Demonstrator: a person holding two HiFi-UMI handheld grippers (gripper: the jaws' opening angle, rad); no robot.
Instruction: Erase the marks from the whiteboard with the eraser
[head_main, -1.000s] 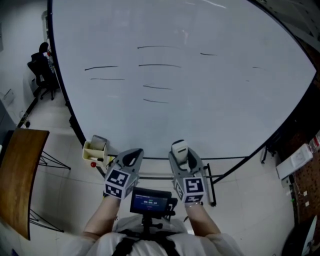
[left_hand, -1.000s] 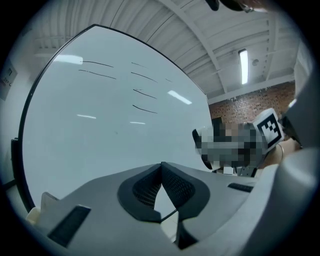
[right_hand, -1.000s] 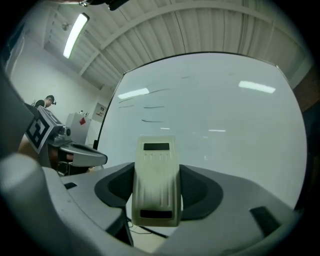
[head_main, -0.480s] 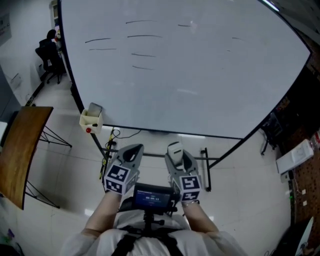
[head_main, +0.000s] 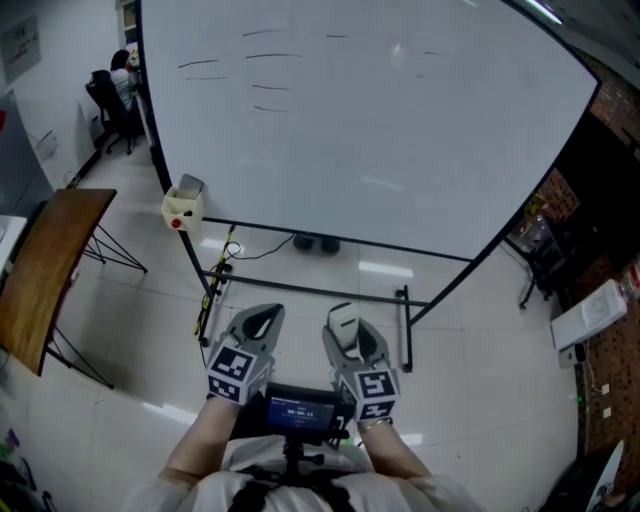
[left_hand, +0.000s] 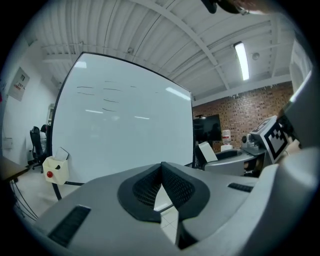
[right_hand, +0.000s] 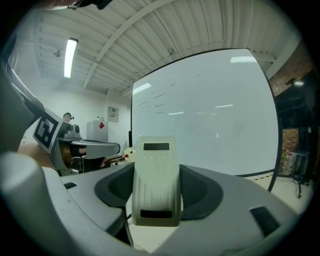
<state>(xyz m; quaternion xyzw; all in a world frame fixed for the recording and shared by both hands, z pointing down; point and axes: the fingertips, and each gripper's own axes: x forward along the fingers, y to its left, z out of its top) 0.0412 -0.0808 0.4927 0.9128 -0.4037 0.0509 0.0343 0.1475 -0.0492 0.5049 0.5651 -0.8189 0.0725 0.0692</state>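
A large whiteboard (head_main: 360, 120) on a black wheeled stand fills the upper head view, with several thin dark marks (head_main: 272, 56) near its top left; the marks (left_hand: 106, 90) also show in the left gripper view. My right gripper (head_main: 343, 322) is shut on a white eraser (right_hand: 156, 177), held low and well back from the board. My left gripper (head_main: 257, 320) is beside it, shut with nothing between its pads (left_hand: 172, 187). Both stand some way off over the floor.
A cream box with a red button (head_main: 182, 208) hangs at the board's lower left corner. A brown table (head_main: 45, 270) stands at the left. A person sits on a chair (head_main: 112, 95) at the far left. Shelves and clutter (head_main: 600, 300) line the right side.
The board has receded toward the top of the head view. Both grippers sit farther from it now, over bare floor, still side by side.
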